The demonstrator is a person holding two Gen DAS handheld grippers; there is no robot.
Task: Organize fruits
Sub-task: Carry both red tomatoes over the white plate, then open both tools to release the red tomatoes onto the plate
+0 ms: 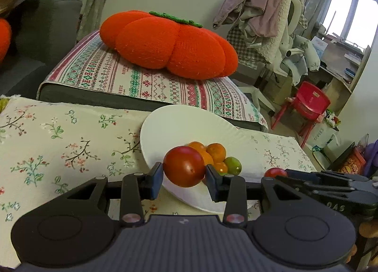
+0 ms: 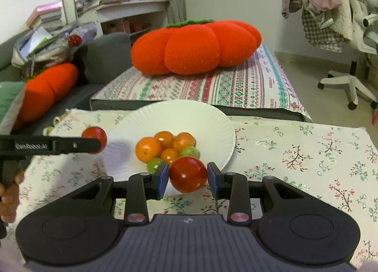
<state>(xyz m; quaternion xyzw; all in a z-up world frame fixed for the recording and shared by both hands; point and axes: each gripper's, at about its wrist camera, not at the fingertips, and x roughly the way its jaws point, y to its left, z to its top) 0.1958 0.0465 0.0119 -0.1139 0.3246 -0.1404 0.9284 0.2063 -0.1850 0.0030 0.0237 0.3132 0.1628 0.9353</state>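
Left wrist view: my left gripper [image 1: 183,172] clamps a red tomato [image 1: 183,166] at the paper plate's [image 1: 174,123] six-o'clock rim.

Right wrist view: my right gripper [image 2: 188,177] pinches another red tomato [image 2: 187,174] at six o'clock of the plate's fruit pile [image 2: 165,148].

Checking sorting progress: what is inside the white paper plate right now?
The paper plate holds a cluster of small oranges and two green fruits. The right gripper's red tomato covers the plate's near rim, so anything there is hidden.
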